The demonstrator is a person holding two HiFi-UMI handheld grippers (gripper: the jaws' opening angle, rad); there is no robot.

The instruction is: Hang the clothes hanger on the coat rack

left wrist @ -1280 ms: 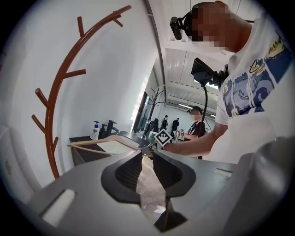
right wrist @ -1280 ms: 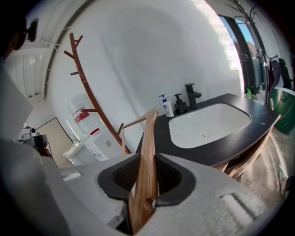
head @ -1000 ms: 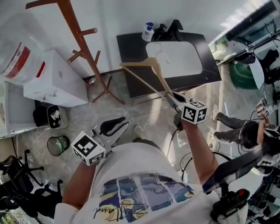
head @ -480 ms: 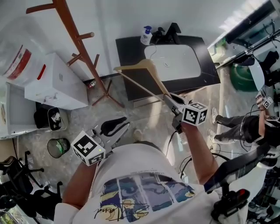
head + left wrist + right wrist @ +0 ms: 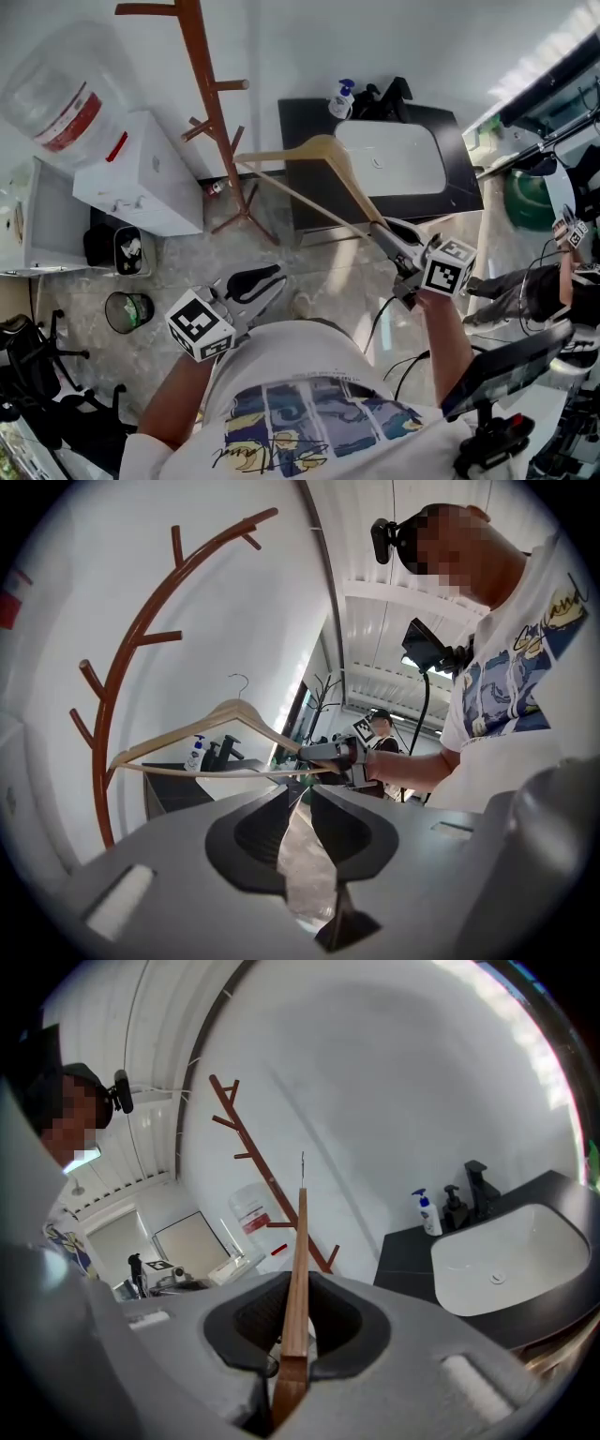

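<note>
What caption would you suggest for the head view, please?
Right gripper holds a wooden clothes hanger near the coat rack; left gripper empty.

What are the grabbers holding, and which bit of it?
The right gripper clamps the wooden hanger by one end corner. The left gripper holds nothing.

1. This looks like a workroom or lab, not a home: a monitor [image 5: 502,370] on a stand, trailing cables [image 5: 380,319] and office chairs [image 5: 33,370] crowd the floor.
2. A washbasin [image 5: 394,159] in a dark counter, a water cooler [image 5: 141,183], a waste bin [image 5: 127,309] and a coat rack [image 5: 211,103] line the white wall.
</note>
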